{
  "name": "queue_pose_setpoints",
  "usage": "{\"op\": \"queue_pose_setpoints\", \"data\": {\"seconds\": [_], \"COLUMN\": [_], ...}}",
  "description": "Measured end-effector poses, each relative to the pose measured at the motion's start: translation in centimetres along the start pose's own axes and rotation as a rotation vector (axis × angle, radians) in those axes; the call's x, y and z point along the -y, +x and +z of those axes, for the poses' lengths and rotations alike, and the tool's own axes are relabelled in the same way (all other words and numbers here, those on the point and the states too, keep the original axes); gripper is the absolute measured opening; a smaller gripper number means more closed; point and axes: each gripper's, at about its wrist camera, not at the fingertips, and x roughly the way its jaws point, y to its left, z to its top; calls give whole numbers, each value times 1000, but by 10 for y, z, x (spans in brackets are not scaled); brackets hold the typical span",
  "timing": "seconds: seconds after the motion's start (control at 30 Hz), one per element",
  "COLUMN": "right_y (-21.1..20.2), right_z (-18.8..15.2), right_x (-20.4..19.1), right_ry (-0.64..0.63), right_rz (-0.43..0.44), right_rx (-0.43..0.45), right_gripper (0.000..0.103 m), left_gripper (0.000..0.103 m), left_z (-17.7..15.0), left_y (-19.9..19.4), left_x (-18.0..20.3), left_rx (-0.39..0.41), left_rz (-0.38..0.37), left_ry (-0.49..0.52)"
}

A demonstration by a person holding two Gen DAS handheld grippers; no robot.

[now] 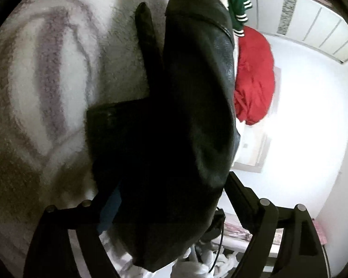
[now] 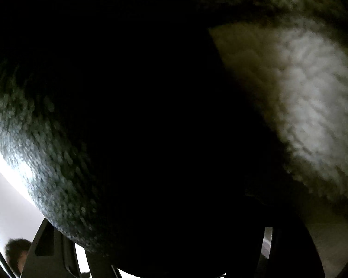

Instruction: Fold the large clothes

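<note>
A fluffy white and mauve-grey patterned blanket (image 1: pixel 48 74) is filling the whole nine o'clock side of the left wrist view, and it is showing again as a pale woolly patch (image 2: pixel 313 106) at three o'clock in the right wrist view. Across it a large black leather jacket (image 1: pixel 192 106) is hanging, running from twelve o'clock down to six o'clock, with one narrow black strip of it pointing up toward eleven o'clock. In the right wrist view the same jacket's grained leather (image 2: pixel 39 166) is pressing so near the lens that it is blacking out most of the frame.

The left gripper (image 1: pixel 174 208) is sitting with its arms spread at seven and five o'clock while the jacket is passing between them; the fingertips are hidden under the leather, so I cannot tell whether it is clenched. The right gripper (image 2: pixel 171 250) is likewise buried in dark fabric at six o'clock, and I cannot tell its state either.

At two o'clock a crumpled red garment (image 1: pixel 255 76) is lying beside the jacket, and above it, at one o'clock, a green sleeve with white-striped cuffs (image 1: pixel 239 2) is dangling. No container and no readable writing are showing in either view.
</note>
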Motion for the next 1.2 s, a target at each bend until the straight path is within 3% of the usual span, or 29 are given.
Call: {"op": "queue_pose_setpoints", "data": {"seconds": [0.27, 0.33, 0.37, 0.4, 0.53, 0.67, 0.83, 1.03, 1.2], "right_y": [13, 16, 15, 13, 9, 4, -22, -74, -129], "right_z": [-11, -13, -16, -22, -42, -49, -51, -36, -17], "right_x": [-17, -22, -25, -33, -67, -100, -160, -231, -296], "right_ry": [-127, -140, -149, -179, -265, -322, -412, -489, -544], "right_rz": [-76, -88, -82, -91, -132, -123, -105, -95, -81], "right_rx": [96, 144, 151, 159, 160, 138, 167, 263, 360], "right_gripper": [87, 77, 64, 58, 50, 47, 47, 47, 47], "left_gripper": [84, 84, 84, 84, 84, 84, 84, 84, 84], "left_z": [3, 7, 8, 6, -2, -4, -2, 10, 19], "left_y": [12, 16, 20, 20, 21, 22, 42, 100, 173], "left_x": [25, 32, 38, 43, 59, 95, 158, 214, 287], "left_rx": [-34, -23, -25, -23, -2, 30, 22, -35, -72], "left_rz": [95, 116, 123, 125, 130, 106, 54, -31, -138], "left_ry": [92, 106, 106, 106, 121, 166, 299, 366, 418]}}
